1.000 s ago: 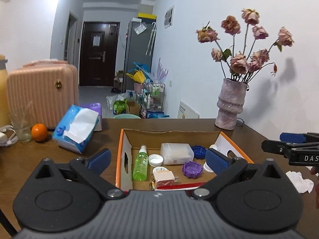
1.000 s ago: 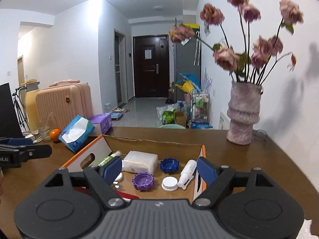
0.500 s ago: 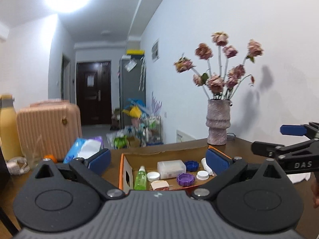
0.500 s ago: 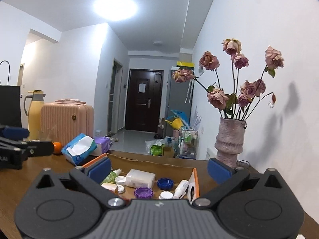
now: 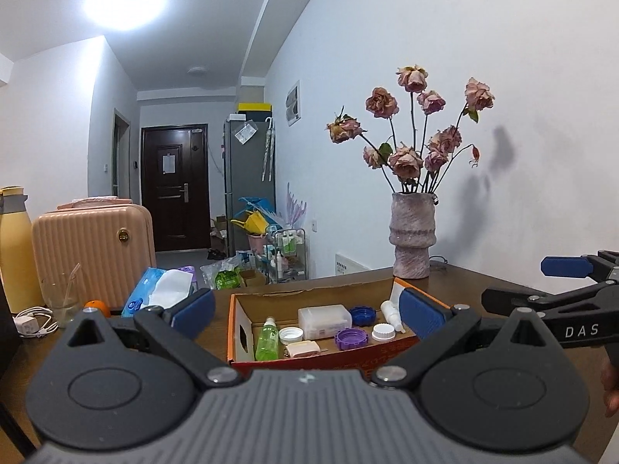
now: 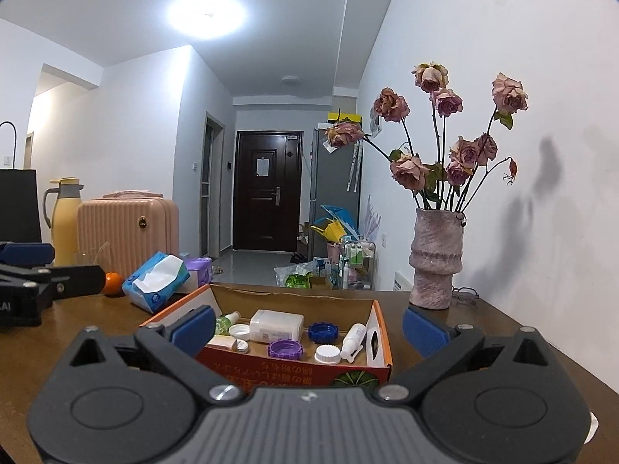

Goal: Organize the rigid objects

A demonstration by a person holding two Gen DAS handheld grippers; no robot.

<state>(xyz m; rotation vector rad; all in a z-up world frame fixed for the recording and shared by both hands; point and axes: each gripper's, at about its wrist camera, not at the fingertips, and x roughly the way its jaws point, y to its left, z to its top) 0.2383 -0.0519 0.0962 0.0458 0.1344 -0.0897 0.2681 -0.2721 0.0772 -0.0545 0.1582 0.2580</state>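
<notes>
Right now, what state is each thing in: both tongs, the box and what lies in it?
Left tongs: open, empty.
Right tongs: open, empty.
Orange cardboard box: open-topped, on the table.
Green spray bottle: lying down in the box.
White spray bottle: lying against the box's right wall.
Purple screw cap: loose, open side up.
Blue screw cap: loose, open side up.
Translucent plastic case: lid shut.

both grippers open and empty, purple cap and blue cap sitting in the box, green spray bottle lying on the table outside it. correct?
One error: the green spray bottle lies inside the cardboard box, at its left end, as the left wrist view shows. The purple cap and blue cap are in the box; left gripper and right gripper are open, empty.
</notes>
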